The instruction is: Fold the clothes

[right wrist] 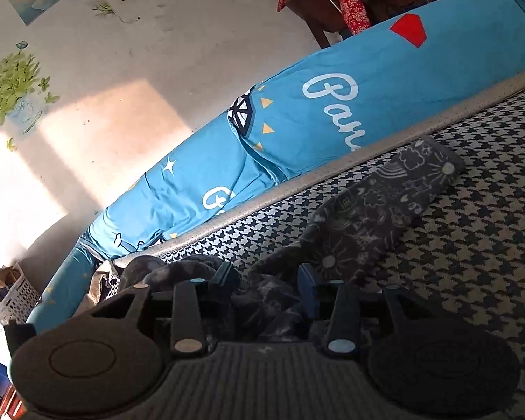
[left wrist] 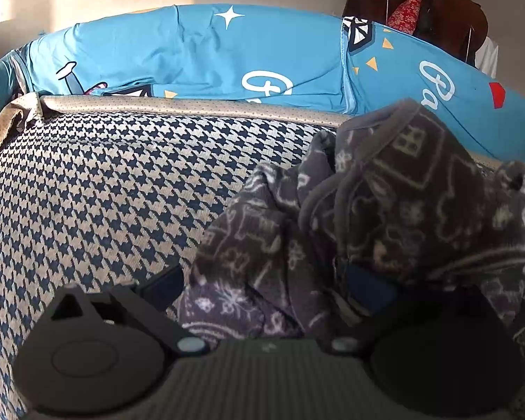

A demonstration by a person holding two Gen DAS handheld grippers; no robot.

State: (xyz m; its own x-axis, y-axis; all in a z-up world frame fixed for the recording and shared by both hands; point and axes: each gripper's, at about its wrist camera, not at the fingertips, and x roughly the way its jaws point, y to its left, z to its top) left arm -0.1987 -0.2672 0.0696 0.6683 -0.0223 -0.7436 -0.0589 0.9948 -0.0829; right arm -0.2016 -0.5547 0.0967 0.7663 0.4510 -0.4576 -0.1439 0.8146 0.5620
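Observation:
A grey fleece garment (left wrist: 385,192) with a pale doodle print lies bunched on the houndstooth bed surface (left wrist: 105,192). In the left wrist view my left gripper (left wrist: 266,287) has its jaws wide apart. The crumpled cloth fills the gap and drapes over the right finger (left wrist: 367,287). In the right wrist view the garment (right wrist: 385,203) stretches away as a long strip toward the bed's edge. My right gripper (right wrist: 267,278) stands partly open, with a loose fold of the garment between its fingers. The pads do not visibly pinch it.
A blue printed bolster (left wrist: 192,59) runs along the far side of the bed against the wall. A dark wooden chair (left wrist: 413,3) with a red cloth stands behind it. White perforated baskets (right wrist: 10,297) sit on the floor at the left.

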